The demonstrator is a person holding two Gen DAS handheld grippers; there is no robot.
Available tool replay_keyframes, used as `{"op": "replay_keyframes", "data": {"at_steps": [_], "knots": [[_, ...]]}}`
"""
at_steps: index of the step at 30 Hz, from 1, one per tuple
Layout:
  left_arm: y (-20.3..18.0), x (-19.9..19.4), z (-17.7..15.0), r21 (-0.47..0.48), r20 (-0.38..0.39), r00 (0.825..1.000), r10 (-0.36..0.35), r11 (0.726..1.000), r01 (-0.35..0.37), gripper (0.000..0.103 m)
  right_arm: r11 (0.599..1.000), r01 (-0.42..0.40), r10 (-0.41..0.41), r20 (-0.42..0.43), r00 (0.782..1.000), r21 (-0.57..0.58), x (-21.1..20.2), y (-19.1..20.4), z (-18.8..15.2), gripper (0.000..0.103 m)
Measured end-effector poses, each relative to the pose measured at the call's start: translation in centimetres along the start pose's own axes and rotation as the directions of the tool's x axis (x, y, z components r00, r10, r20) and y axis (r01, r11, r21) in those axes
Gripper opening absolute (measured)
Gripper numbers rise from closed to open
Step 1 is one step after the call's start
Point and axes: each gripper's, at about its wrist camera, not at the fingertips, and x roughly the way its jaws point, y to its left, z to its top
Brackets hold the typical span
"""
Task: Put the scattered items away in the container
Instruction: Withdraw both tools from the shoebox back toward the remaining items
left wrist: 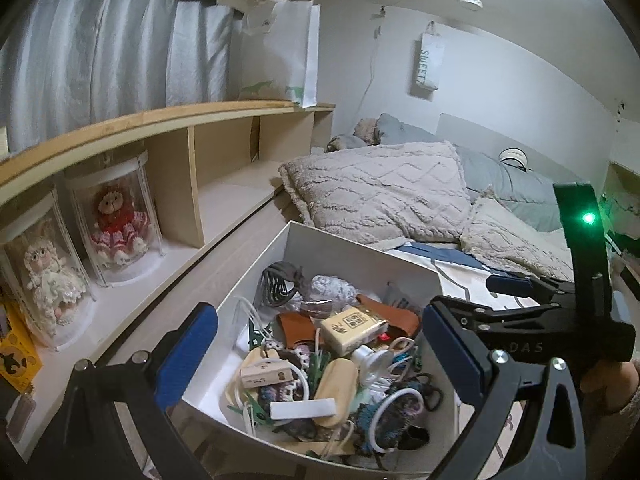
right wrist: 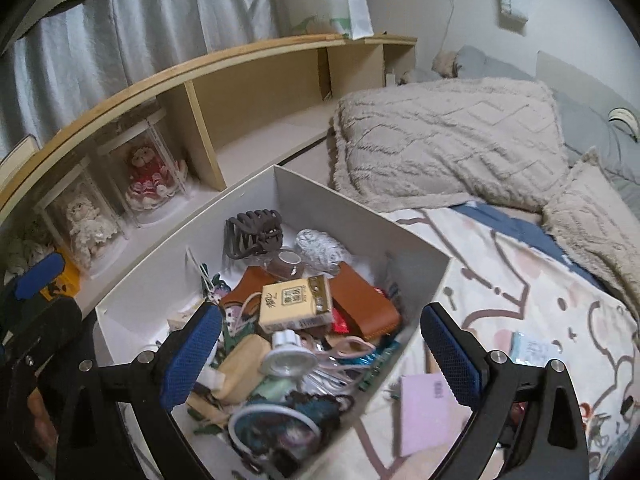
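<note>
A white box (left wrist: 352,248) sits on the bed by the wooden shelf, heaped with small items: a yellow carton (left wrist: 354,328), a brown hair claw (left wrist: 276,280), a brown leather pouch (right wrist: 360,300), a light bulb (right wrist: 288,354), cables and hair ties. My left gripper (left wrist: 320,360) hovers open above the box with nothing between its blue pads. My right gripper (right wrist: 320,360) is also open and empty, over the box's right half. On the sheet to the right of the box lie a pink card (right wrist: 428,412) and a light blue packet (right wrist: 536,350).
A low wooden shelf (left wrist: 172,120) runs along the left, holding two dolls in clear cases (left wrist: 116,216). A white paper bag (left wrist: 280,52) stands on top of it. Fluffy beige pillows (left wrist: 380,188) lie beyond the box. The patterned sheet (right wrist: 500,280) spreads out to the right.
</note>
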Motion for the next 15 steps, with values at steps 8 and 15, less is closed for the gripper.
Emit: {"op": "replay_keyframes", "data": {"at_steps": [8,15], "knots": [[-2.0,-2.6,-1.1,0.012,0.025,1.000,0.008,1.000,-0.008,0.103,0.999,0.032,-0.032,0.059,0.998,0.011,-3.8,-1.9,-2.1,0.103],[-3.5,-4.4,-1.9,0.016,0.049,0.998,0.027,0.999,-0.028,0.103,0.999,0.041,-0.043,0.124,0.991,0.017,-7.4,-3.0,-3.7,0.103]]}}
